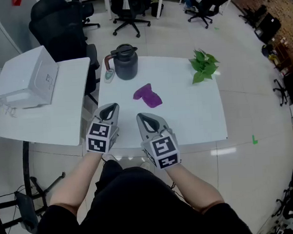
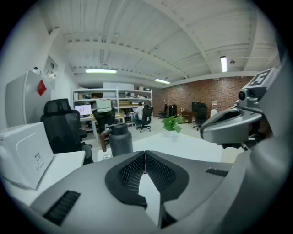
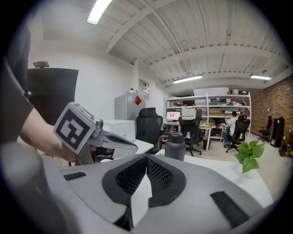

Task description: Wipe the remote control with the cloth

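Left gripper (image 1: 111,108), right gripper (image 1: 143,118) shut; object (image 1: 109,74) by jug (image 1: 126,63) indistinct.

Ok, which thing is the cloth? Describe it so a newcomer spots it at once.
Start at the white table, then find the dark jug at its far edge. Just this side of the jug, about mid-table, lies the cloth: a crumpled purple piece, the only purple thing there.

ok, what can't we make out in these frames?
- Small object beside the jug, head view: too small to confirm as the remote control.
- Purple cloth: blocked in both gripper views by the left hand-held gripper and right hand-held gripper bodies.
- Jug's base, both gripper views: same cause.
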Demonstrator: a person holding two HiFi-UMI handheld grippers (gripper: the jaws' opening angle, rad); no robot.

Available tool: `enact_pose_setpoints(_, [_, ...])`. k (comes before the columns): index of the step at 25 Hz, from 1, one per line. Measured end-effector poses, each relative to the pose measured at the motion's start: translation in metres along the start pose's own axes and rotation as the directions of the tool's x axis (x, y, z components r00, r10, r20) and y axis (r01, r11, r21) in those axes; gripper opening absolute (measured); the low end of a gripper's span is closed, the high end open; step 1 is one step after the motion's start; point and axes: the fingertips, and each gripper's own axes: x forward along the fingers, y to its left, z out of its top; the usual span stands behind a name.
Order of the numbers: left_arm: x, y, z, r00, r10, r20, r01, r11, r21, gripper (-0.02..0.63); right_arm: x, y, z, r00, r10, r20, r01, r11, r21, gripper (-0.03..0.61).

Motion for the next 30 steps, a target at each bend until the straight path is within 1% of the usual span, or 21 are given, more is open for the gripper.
enact_pose_setpoints(3, [0.019,0.025,-0.005,0.999,0.038,-0.03,-0.039,0.999,-0.031,0.042,0.009,-0.008,-0.011,1.0,-0.005,-0.02,0.005,1.0,0.014,0.018])
enact_pose_setpoints(4, [0.027,0.033,-0.006,0.998,0.047,-0.041,-0.049,0.998,-0.045,0.064,0.014,-0.011,-0.014,1.0,-0.006,-0.027,0.007,1.0,0.017,0.018])
enact_pose_setpoints(7, [0.056,0.064,-0.014,0.994,0.075,-0.085,-0.083,0.993,-0.084,0.168,0.032,-0.021,-0.02,0.998,-0.015,-0.055,0.016,0.999,0.028,0.018])
enact_pose_setpoints(9, [0.077,0.089,-0.023,0.988,0.092,-0.121,-0.106,0.988,-0.111,0.188,0.046,-0.029,-0.023,0.997,-0.028,-0.075,0.03,0.999,0.032,0.018])
enact_pose_setpoints(13, [0.127,0.136,-0.046,0.974,0.105,-0.201,-0.139,0.976,-0.167,0.252,0.08,-0.045,-0.026,0.992,-0.047,-0.115,0.054,0.997,0.057,0.018])
enact_pose_setpoints(14, [0.141,0.147,-0.053,0.969,0.105,-0.222,-0.146,0.974,-0.174,0.253,0.089,-0.049,-0.027,0.991,-0.051,-0.126,0.06,0.996,0.063,0.018])
enact_pose_setpoints(15, [0.154,0.159,-0.061,0.963,0.109,-0.245,-0.156,0.971,-0.182,0.27,0.099,-0.054,-0.028,0.989,-0.058,-0.138,0.067,0.995,0.067,0.019])
enact_pose_setpoints(18, [0.189,0.197,-0.087,0.936,0.143,-0.322,-0.213,0.957,-0.196,0.278,0.125,-0.07,-0.035,0.982,-0.077,-0.172,0.092,0.993,0.08,0.02])
enact_pose_setpoints(19, [0.2,0.205,-0.093,0.931,0.144,-0.335,-0.219,0.956,-0.196,0.279,0.133,-0.075,-0.038,0.98,-0.083,-0.181,0.1,0.991,0.087,0.019])
enact_pose_setpoints(23, [0.238,0.223,-0.108,0.924,0.131,-0.36,-0.212,0.957,-0.196,0.304,0.159,-0.094,-0.047,0.972,-0.105,-0.212,0.131,0.985,0.113,0.02])
enact_pose_setpoints(28, [0.267,0.237,-0.12,0.913,0.129,-0.386,-0.206,0.965,-0.164,0.304,0.178,-0.115,-0.062,0.961,-0.131,-0.242,0.168,0.976,0.138,0.02])
enact_pose_setpoints(30, [0.276,0.237,-0.122,0.916,0.114,-0.385,-0.191,0.967,-0.167,0.304,0.182,-0.123,-0.072,0.957,-0.145,-0.253,0.184,0.973,0.137,0.02])
